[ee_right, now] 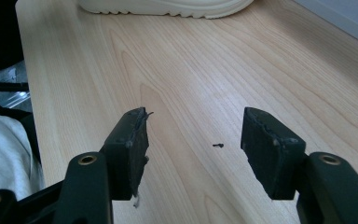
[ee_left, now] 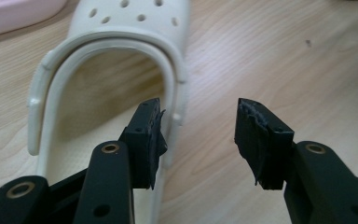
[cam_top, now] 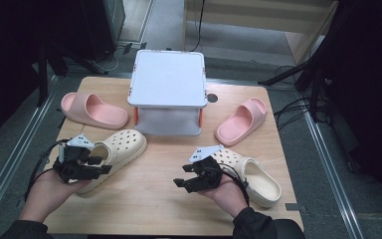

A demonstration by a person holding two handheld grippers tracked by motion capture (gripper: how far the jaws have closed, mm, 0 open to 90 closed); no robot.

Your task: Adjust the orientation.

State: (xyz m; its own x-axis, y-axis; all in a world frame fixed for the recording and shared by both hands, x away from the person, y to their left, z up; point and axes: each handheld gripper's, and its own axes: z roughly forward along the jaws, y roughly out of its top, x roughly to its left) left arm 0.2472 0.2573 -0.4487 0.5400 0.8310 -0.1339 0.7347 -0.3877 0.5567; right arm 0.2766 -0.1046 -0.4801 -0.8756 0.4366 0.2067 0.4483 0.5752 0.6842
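Resting on a pale wood-grain table [cam_top: 164,164], two cream perforated foam clogs lie apart: one [cam_top: 114,149] beside the left gripper [cam_top: 97,165], one [cam_top: 256,177] behind the right gripper [cam_top: 180,180]. Both grippers' jaws stand wide with nothing between them, their black pads frayed. Two smooth pink slides [cam_top: 92,109] [cam_top: 242,119] flank a white lidded plastic box [cam_top: 168,84].

Two cream clogs [cam_top: 117,149] [cam_top: 253,174], two pink slides [cam_top: 93,109] [cam_top: 242,120] around white box [cam_top: 168,92]
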